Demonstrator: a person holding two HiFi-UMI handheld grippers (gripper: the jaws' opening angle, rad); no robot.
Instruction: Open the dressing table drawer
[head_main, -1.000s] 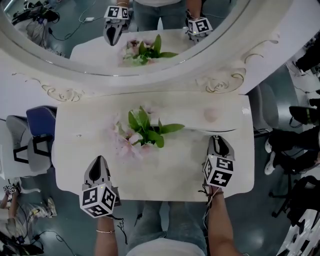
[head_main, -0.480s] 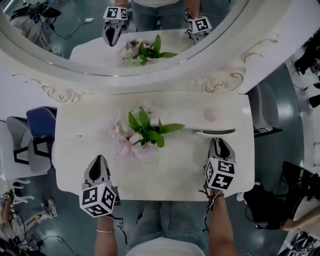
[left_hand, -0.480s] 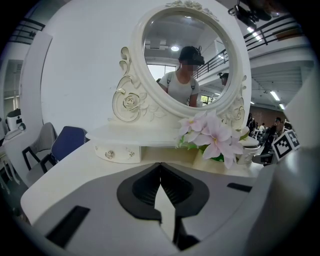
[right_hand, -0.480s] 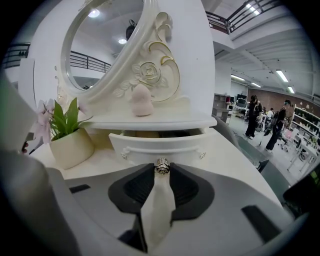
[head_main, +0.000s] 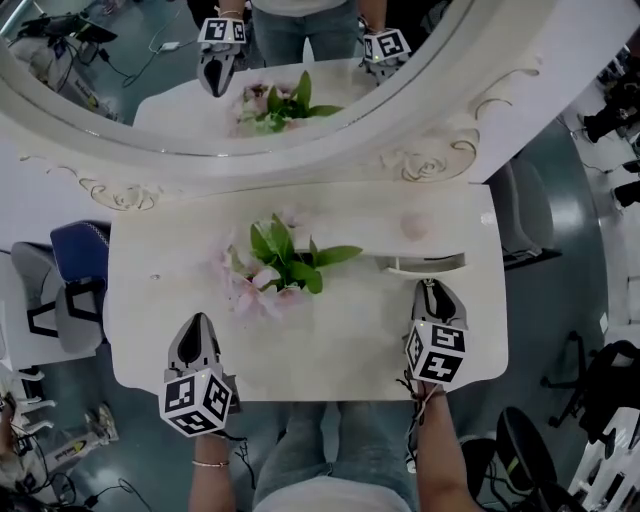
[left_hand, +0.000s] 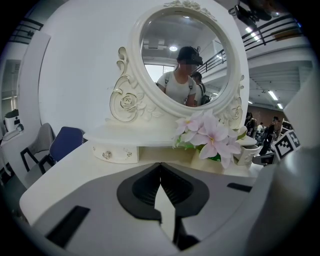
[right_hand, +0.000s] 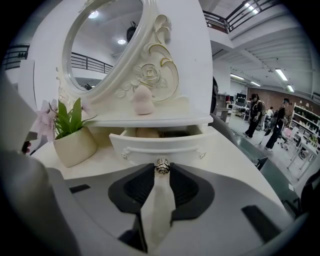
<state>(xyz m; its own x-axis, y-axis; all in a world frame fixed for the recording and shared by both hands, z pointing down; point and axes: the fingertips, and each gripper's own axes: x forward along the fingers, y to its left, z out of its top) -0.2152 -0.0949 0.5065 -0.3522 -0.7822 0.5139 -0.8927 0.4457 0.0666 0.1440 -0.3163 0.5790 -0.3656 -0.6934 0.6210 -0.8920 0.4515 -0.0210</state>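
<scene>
Sliding further out, the drawer (head_main: 425, 265) follows the right hand-held gripper (head_main: 431, 287).

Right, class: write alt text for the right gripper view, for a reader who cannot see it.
The right hand-held gripper is closed on the metal knob of a partly open white drawer. A potted plant stands to the left, below an ornate mirror.
</scene>
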